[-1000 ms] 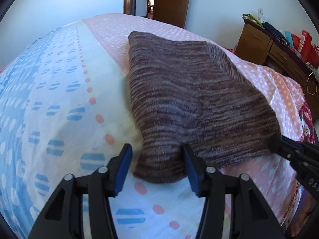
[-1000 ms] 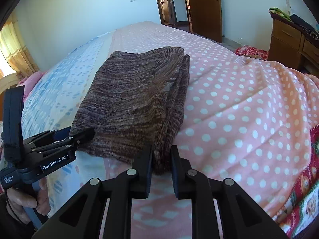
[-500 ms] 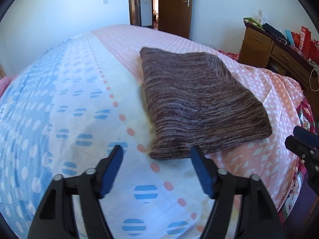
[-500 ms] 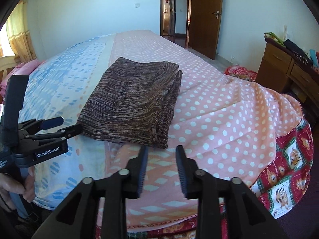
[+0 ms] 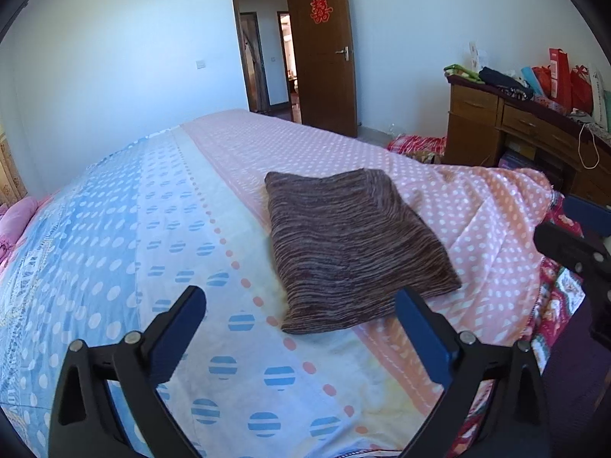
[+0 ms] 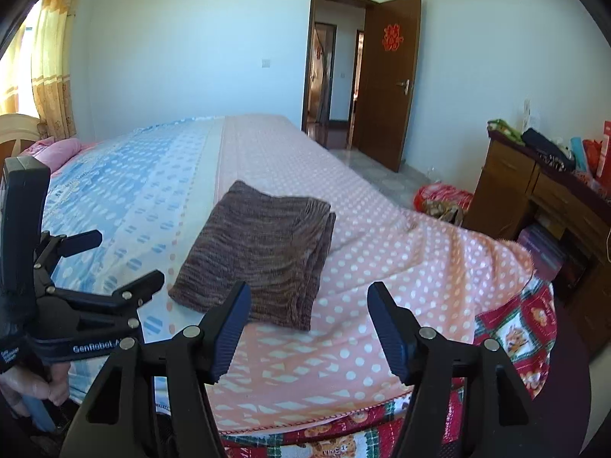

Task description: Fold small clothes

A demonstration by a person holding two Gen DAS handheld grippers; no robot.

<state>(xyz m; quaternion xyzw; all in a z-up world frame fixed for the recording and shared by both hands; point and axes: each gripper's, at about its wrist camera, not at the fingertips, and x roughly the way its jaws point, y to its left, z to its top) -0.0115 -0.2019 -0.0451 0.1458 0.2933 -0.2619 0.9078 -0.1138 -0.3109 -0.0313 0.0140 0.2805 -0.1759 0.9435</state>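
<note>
The brown knitted garment [image 5: 353,246] lies folded into a flat rectangle on the bed [image 5: 114,252], close to the near edge, resting mostly on the pink dotted part of the cover with its left side along the pale strip that borders the blue part. From the right wrist view the same garment [image 6: 263,255] shows its stacked layers along the right side, and the cover there is slightly rumpled toward the bed's near right corner.

The left tongs [image 5: 301,328] hang above the near edge of the bed, in front of the garment's near end and clear of it; their jaws are opening, spread wide, with nothing between them. The right tongs [image 6: 309,324] are likewise off the cloth, near the garment's near right corner; their jaws are opening too and hold nothing. In the right wrist view the left tongs [image 6: 126,253] appear at the left, gripped from below by a hand [image 6: 34,385].

Beyond the far end of the bed a brown door [image 5: 324,49] stands open with a red paper ornament [image 5: 321,10] on it. A wooden dresser [image 5: 511,133] stands to the right, its top crowded with bags and clothes. A yellow curtain [image 6: 49,57] hangs at the left
</note>
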